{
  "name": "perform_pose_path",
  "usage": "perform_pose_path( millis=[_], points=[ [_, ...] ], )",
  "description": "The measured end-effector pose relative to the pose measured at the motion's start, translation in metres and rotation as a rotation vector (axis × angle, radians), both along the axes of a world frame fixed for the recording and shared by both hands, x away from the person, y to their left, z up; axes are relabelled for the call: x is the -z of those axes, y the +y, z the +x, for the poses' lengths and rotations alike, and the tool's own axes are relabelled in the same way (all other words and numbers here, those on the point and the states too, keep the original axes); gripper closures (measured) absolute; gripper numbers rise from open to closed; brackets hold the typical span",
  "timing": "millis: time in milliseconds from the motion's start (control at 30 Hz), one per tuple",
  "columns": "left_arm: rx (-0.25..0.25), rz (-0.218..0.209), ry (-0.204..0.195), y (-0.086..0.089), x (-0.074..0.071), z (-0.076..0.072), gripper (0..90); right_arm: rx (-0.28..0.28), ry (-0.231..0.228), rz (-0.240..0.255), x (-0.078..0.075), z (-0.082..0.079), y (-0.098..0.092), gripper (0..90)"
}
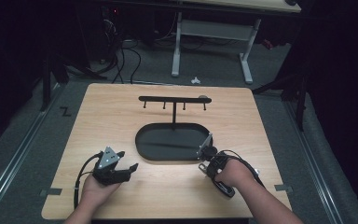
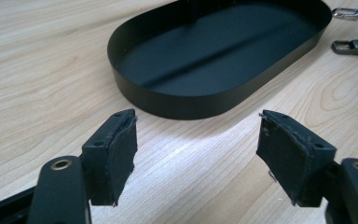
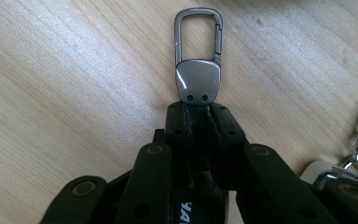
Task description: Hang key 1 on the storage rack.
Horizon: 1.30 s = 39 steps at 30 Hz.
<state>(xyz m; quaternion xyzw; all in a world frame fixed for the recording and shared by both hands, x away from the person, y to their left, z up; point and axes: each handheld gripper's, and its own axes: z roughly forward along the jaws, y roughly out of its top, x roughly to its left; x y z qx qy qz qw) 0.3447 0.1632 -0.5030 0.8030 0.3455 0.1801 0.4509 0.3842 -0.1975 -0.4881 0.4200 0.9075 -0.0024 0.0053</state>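
Left gripper [image 2: 196,149]: jaws spread, empty, resting near the desk's [image 1: 121,112] front-left edge, we judge idle. Black oval metal tray [image 1: 142,140] with hook rack [image 1: 173,99]: desk centre. Right gripper [image 3: 198,119]: jaws clamped on a grey metal carabiner keychain [image 3: 198,70], just right of the tray, presumably for hanging.

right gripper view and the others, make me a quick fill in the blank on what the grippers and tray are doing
1. The right gripper is shut on a metal ____ whose clip loop sticks out past its jaws.
2. The left gripper has its jaws ____, with nothing between them.
3. The black oval tray has ____ lying in it.
4. The hook rack stands on the ____ side of the tray from the person.

Missing words: keychain; open; nothing; far
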Motion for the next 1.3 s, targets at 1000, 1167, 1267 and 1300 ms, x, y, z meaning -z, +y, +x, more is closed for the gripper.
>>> perform_pose_path(
  millis=[1000, 1167, 1267, 1300],
  points=[
    [0.054, 0.006, -0.026, -0.01, -0.003, -0.009, 28.5, -0.024, -0.11, 0.079, -0.037, -0.022, -0.013, 80.4],
    [0.054, 0.007, -0.024, -0.01, -0.004, -0.009, 28.5, -0.003, -0.152, 0.11, -0.051, -0.024, -0.019, 80.4],
    [0.054, 0.008, -0.026, -0.011, -0.003, -0.009, 28.5, 0.007, -0.164, 0.113, -0.057, -0.025, -0.02, 80.5],
    [0.055, 0.007, -0.026, -0.011, -0.003, -0.009, 28.5, 0.005, -0.167, 0.113, -0.059, -0.025, -0.02, 80.5]
  ],
)
